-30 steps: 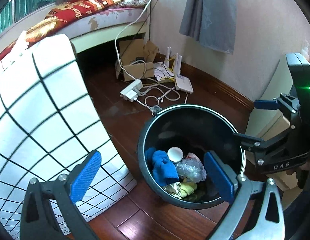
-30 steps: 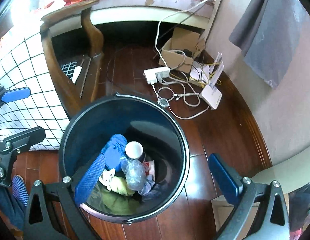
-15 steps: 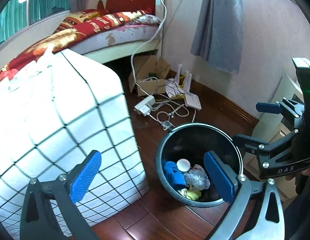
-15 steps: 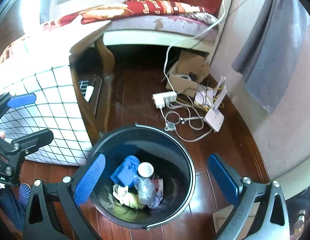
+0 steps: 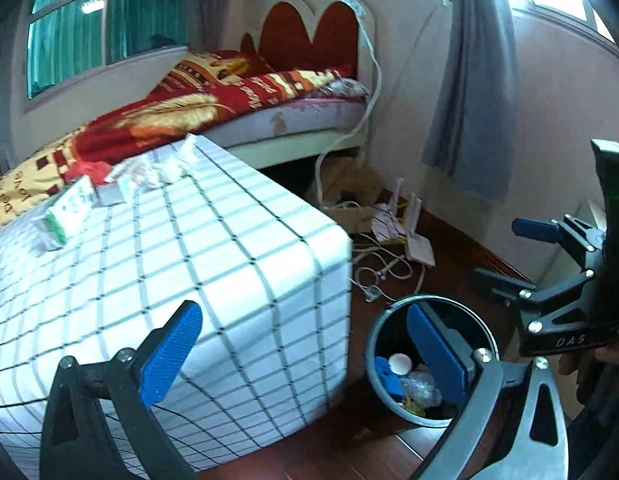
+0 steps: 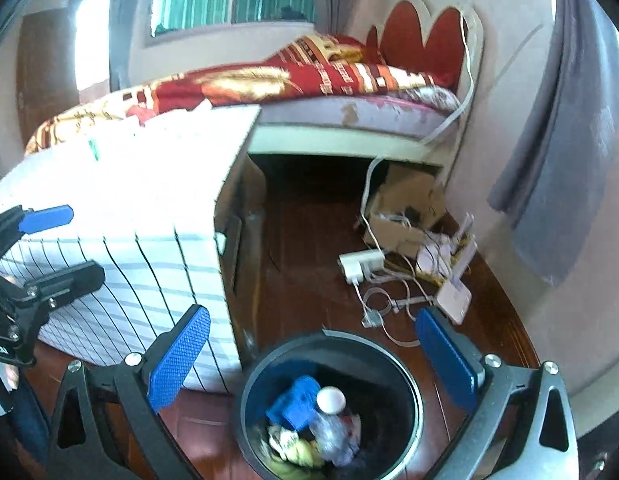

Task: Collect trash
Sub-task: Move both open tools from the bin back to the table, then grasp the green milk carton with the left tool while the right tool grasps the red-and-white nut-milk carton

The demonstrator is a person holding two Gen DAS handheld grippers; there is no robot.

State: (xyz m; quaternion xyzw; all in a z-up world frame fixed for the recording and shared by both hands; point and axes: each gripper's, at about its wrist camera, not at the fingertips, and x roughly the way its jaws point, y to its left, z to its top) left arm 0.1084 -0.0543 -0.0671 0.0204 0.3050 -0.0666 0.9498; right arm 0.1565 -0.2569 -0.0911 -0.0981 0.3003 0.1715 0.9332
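Note:
A black round bin (image 5: 373,344) (image 6: 409,376) stands on the wooden floor beside a table. Inside it lie a blue cloth (image 6: 295,402), a white lid (image 6: 330,399), a crumpled clear plastic bottle (image 5: 421,386) and yellowish scraps. My left gripper (image 5: 305,350) is open and empty, raised over the table edge and the bin. My right gripper (image 6: 315,358) is open and empty above the bin. On the far part of the tablecloth lie a green-and-white box (image 5: 67,208) and several wrappers (image 5: 149,172).
The table (image 5: 189,248) wears a white checked cloth. Behind it is a bed (image 5: 229,96) with a red patterned blanket. A power strip (image 6: 359,264), tangled cables, a router (image 6: 453,296) and a cardboard box (image 6: 405,208) crowd the floor by the wall. A grey curtain (image 5: 469,80) hangs at right.
Both grippers have risen and pulled back from the bin, which now looks smaller and lower in view. The table top with its litter and the bed have come into sight.

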